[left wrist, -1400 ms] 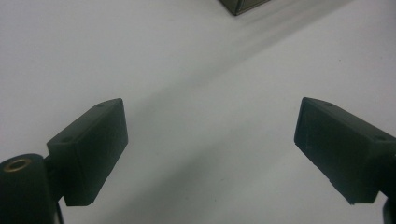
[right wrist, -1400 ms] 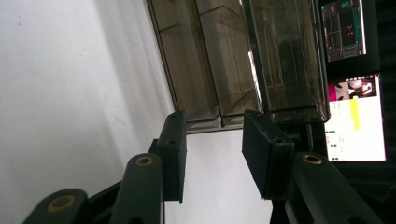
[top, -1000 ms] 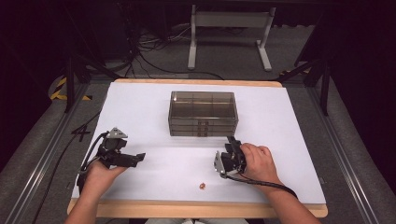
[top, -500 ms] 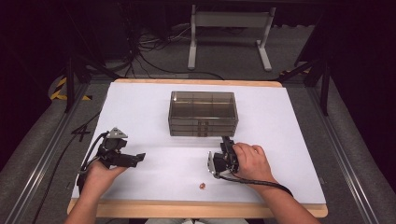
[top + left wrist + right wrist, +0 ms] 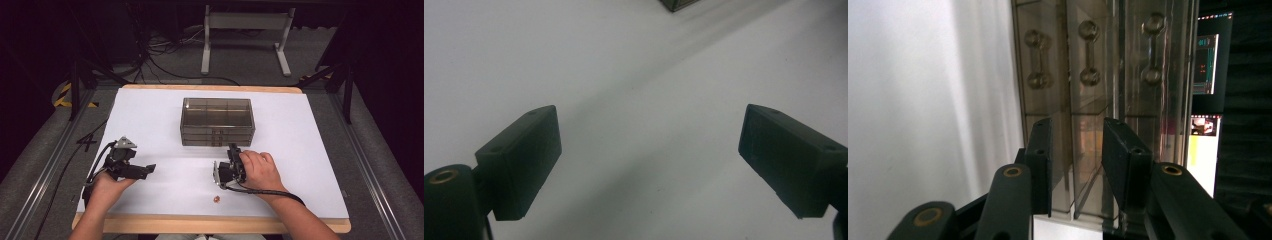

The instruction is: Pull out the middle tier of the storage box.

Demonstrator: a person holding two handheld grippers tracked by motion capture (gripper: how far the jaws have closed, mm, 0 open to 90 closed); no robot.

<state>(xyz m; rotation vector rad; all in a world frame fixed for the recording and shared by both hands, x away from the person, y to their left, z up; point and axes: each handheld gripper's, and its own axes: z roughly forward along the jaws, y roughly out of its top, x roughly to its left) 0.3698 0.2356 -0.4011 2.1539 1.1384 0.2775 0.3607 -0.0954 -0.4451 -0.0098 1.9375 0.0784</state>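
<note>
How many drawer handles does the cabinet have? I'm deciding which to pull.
3. In the right gripper view, the drawer cabinet shows one handle on each stacked drawer. The right tongs point toward them. None seem hidden.

drawer box: smoky clear plastic, rectangular, upright, stacked shallow drawers, all shut
drawer fronts: each carries a clear dumbbell-shaped handle; faces the person's side
box position: mid table, toward far edge, square to it
bead: tiny, round, orange-red, loose on the white surface
bead position: well in front of drawer box, close to near table edge, level with box middle
</note>
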